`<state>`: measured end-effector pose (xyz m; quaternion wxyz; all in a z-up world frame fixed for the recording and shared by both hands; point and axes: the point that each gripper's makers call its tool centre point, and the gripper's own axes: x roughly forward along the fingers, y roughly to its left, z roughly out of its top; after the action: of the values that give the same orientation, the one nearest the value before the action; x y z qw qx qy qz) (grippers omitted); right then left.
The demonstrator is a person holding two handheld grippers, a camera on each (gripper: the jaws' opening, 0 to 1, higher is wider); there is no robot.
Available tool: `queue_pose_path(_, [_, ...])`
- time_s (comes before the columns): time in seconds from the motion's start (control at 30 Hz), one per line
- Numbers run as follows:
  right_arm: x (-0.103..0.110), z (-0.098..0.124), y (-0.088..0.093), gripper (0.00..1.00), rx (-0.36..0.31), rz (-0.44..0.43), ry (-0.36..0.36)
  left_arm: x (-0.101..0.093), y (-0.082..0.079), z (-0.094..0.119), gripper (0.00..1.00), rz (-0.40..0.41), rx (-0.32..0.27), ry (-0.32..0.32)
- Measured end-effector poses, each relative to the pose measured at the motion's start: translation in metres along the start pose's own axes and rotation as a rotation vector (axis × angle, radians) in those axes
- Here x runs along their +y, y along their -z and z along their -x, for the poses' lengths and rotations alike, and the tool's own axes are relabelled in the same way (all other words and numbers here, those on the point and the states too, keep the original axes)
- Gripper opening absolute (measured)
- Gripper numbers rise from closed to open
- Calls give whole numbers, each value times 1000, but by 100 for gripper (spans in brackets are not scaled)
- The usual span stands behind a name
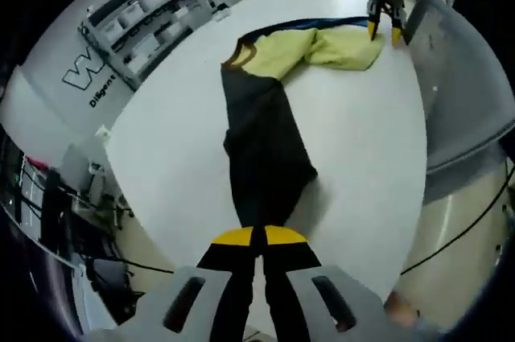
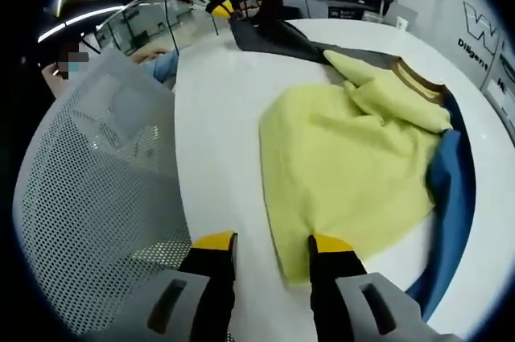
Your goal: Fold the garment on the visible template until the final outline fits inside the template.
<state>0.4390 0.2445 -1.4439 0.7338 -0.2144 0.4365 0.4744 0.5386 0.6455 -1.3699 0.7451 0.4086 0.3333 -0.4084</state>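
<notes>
Left tongs (image 1: 258,235) pinch the garment's (image 1: 265,133) dark end; right tongs (image 2: 272,244) gape over the white counter (image 2: 217,165); shelves (image 1: 149,16) beyond.

Your left gripper (image 1: 258,236) sits on the dark end of the garment (image 1: 261,145), so the hem under its tips is hidden from you. In the right gripper view the blue template (image 2: 453,197) is mostly buried under the yellow cloth and runs out of the picture at the bottom. The mesh chair back (image 2: 96,221) is cut off at the left. The shelf bins (image 1: 145,24) are too small and blurred to read.
</notes>
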Motion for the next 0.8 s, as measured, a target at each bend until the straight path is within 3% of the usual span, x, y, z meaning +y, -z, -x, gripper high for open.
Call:
queue_pose_path(0.07, [0,0,0,32,1,0,0,-11,10,2,0,-21,23,42])
queue_pose_path(0.13, [0,0,0,32,1,4,1,-25,12,4,0,4,-2,86])
queue_pose_path(0.2, [0,0,0,31,0,3,0,-30,22,4,0,7,48,93])
queue_pose_path(0.33, [0,0,0,32,-3,0,-2,-46,29,-1,1,40,70,137])
queue_pose_path(0.43, [1,0,0,33,-2,2,-7,-46,32,-5,1,13,83,121])
queue_pose_path(0.5, [2,0,1,35,1,7,-13,-45,39,-7,6,71,129,104])
queue_pose_path(0.63, [5,1,1,39,11,11,-28,-37,27,-7,23,70,83,69])
queue_pose_path(0.8, [6,1,1,40,27,19,-39,-31,19,-2,24,71,63,51])
